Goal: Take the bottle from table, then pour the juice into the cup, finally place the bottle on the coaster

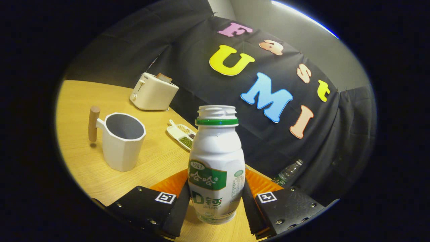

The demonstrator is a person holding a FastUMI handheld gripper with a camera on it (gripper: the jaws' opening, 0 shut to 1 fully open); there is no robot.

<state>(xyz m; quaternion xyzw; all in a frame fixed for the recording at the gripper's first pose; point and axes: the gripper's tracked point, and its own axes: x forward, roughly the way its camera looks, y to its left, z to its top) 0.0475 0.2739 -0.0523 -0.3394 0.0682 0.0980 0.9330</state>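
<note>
A white plastic bottle (216,164) with a green neck ring and a green label stands upright between my fingers, its mouth uncapped. My gripper (215,201) is shut on the bottle, both pads pressing its lower body. The view is tilted and the bottle's base looks just above the wooden table (80,101). A white cup (122,141) with a wooden handle stands beyond my left finger, open mouth up, its inside hidden in shadow. An orange thing (169,184) lies behind the bottle, partly hidden by it and my fingers; I cannot tell whether it is the coaster.
A cream toaster (154,92) with a slice of bread in it stands at the far side of the table. A small white divided dish (182,133) with beans lies between the toaster and the bottle. A clear plastic bottle (287,173) sits low past the table's edge.
</note>
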